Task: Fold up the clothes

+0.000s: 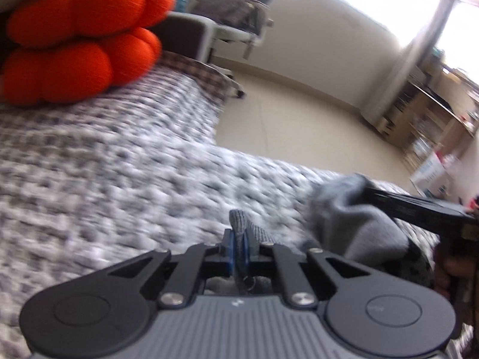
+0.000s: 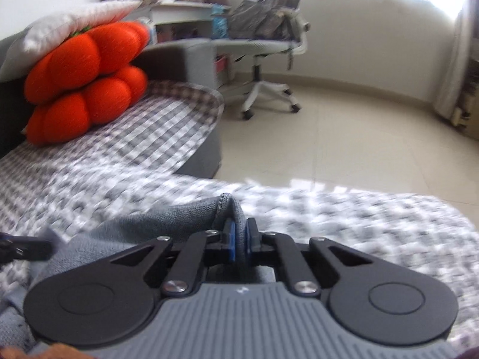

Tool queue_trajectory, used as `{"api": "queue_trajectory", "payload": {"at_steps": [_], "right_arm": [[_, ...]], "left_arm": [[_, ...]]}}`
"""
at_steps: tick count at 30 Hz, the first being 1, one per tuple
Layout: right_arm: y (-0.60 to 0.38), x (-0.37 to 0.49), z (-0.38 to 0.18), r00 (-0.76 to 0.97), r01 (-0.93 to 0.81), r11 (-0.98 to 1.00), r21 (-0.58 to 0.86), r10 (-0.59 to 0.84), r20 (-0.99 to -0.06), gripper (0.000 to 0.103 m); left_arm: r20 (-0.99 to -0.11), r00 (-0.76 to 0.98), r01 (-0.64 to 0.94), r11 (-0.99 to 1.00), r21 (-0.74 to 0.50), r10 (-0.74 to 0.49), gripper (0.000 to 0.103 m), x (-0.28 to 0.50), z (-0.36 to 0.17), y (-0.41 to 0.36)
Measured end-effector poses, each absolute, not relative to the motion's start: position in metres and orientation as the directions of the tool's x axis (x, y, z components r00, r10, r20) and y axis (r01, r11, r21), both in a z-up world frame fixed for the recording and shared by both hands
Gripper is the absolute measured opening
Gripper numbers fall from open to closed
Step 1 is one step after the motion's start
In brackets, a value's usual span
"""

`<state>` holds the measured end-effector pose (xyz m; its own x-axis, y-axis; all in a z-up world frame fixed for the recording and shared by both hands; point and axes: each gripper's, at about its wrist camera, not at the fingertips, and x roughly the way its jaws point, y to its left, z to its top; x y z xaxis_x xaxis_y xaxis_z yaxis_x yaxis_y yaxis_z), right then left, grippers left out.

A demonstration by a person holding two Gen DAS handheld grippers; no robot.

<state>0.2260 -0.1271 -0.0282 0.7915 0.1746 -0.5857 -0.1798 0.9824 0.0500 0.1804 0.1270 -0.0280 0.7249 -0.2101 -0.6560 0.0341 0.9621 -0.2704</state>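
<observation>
A grey knitted garment [image 2: 155,224] hangs between my two grippers above a bed with a grey checked cover [image 1: 119,161]. My left gripper [image 1: 239,246] is shut on a corner of the garment [image 1: 242,224], which sticks up between the blue pads. My right gripper [image 2: 239,243] is shut on another edge of the same cloth, bunched up past its pads. In the left wrist view the right gripper's black fingers [image 1: 413,206] come in from the right with grey cloth [image 1: 359,221] folded over them. In the right wrist view the left gripper's tip [image 2: 27,249] shows at the left edge.
Two stacked orange cushions [image 2: 86,80] and a white pillow [image 2: 74,21] lie at the bed's head. Beyond the bed are pale floor tiles [image 2: 344,140], a white office chair [image 2: 269,48] piled with clothes, a desk [image 2: 179,15] and shelves [image 1: 434,113].
</observation>
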Motion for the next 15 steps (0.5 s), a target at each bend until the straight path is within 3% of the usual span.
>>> {"api": "queue_trajectory", "payload": {"at_steps": [15], "right_arm": [[-0.202, 0.211, -0.008, 0.835, 0.025, 0.996, 0.085, 0.026, -0.550, 0.006]], "left_arm": [[-0.621, 0.783, -0.225, 0.943, -0.243, 0.027, 0.006, 0.166, -0.003, 0.187]]}}
